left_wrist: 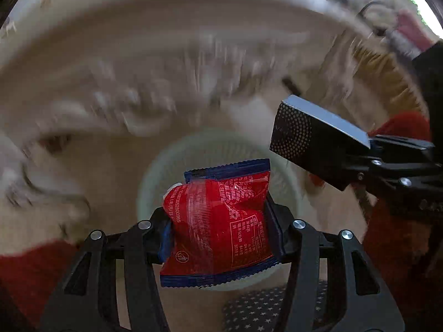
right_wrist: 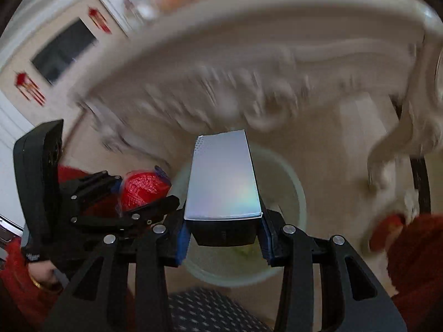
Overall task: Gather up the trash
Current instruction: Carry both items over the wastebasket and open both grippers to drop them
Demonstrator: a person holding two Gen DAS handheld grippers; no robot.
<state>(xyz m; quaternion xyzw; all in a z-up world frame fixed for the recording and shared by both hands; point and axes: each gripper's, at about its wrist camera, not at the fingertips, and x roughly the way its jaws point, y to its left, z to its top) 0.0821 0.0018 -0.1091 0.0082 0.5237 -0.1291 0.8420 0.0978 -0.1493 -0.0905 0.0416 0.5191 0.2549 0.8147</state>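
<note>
Left gripper [left_wrist: 218,229]: my fingers are clamped on a red snack wrapper [left_wrist: 218,221] with blue crimped ends, pinched across its middle; it bulges between the pads, so the hold looks soft but secure. Right gripper [right_wrist: 224,238]: fingers closed on the near end of a small silver-and-black carton [right_wrist: 224,182], which sticks out forward past the tips.

Both pieces of trash hang over a pale round wastebasket [left_wrist: 155,171] on the floor below. In the left view the wrapper covers the near half of the opening; in the right view the carton lies across the middle of the rim [right_wrist: 299,193]. The right gripper and carton show at the right of the left view, above and right of the basket.

Surroundings are motion-blurred: a white carved counter edge [right_wrist: 249,55] arcs across the far side, and a star-patterned cloth [left_wrist: 257,304] sits nearest me.

Step in hand, as I judge it: release into the basket. To do it well I should centre each item over the opening and open the fingers fully. The carton's far end could catch the far rim. The wrapper is light and may cling to a pad.
</note>
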